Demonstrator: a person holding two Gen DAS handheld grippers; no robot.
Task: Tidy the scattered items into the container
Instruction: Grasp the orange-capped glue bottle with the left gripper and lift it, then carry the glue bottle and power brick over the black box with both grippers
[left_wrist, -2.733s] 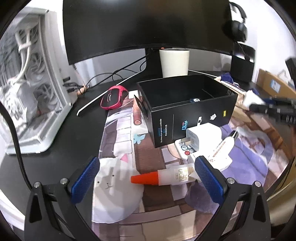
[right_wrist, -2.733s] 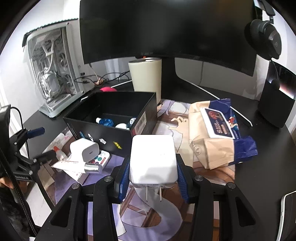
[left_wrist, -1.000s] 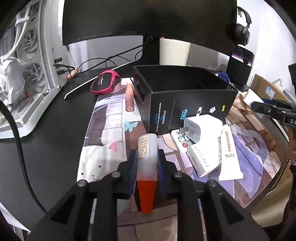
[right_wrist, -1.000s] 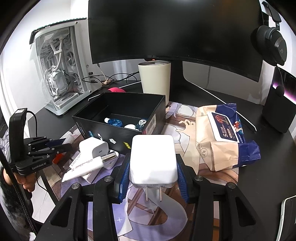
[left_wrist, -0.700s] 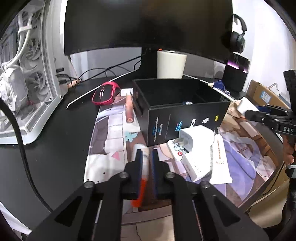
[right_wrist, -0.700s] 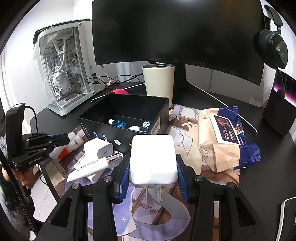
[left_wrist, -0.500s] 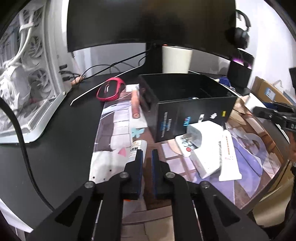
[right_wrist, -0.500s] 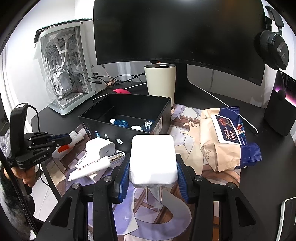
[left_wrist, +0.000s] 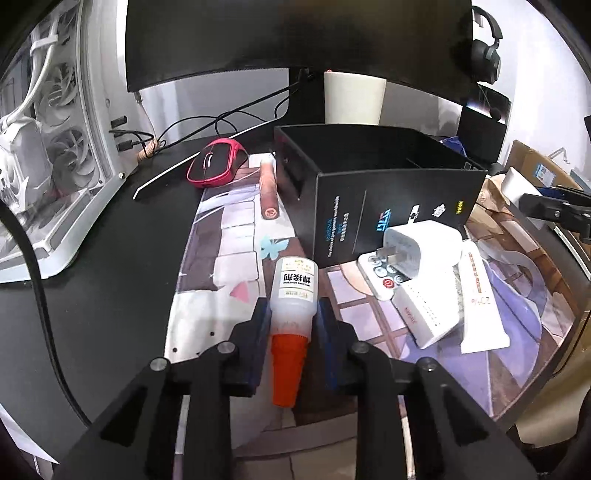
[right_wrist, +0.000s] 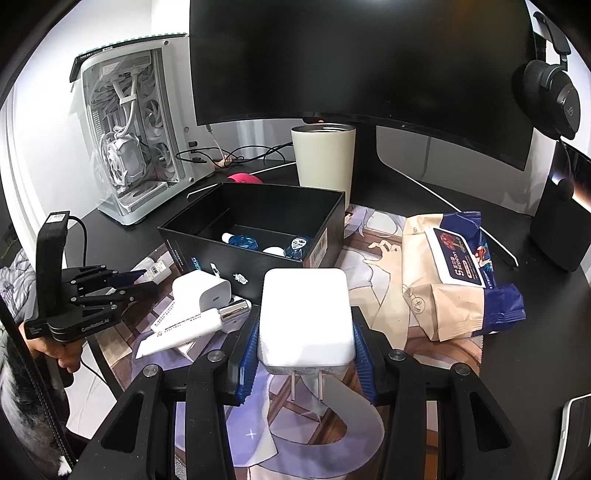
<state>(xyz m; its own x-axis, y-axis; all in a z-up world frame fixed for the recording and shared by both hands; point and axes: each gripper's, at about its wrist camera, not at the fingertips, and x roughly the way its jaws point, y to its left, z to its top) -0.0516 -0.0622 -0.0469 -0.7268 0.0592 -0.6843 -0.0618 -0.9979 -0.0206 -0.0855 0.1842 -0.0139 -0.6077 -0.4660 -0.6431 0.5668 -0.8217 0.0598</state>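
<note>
Several small items already lie in the black box (right_wrist: 258, 229), while the left claw (left_wrist: 293, 317) grips a glue bottle (left_wrist: 293, 291), the right claw (right_wrist: 304, 332) grips a white charger (right_wrist: 304, 317), and more remain scattered.

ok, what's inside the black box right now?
In the black box: a small white bottle with blue wrap, a white round item, a blue-wrapped piece. The near wall hides the floor behind it.

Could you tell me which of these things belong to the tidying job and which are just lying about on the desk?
Part of the job:
- black box
- glue bottle in the left claw
- large white charger in the right claw
- small white charger
- white tube
- remote

Just lying about:
- monitor
- cream cup
- pink mouse
- headphones
- PC case
</note>
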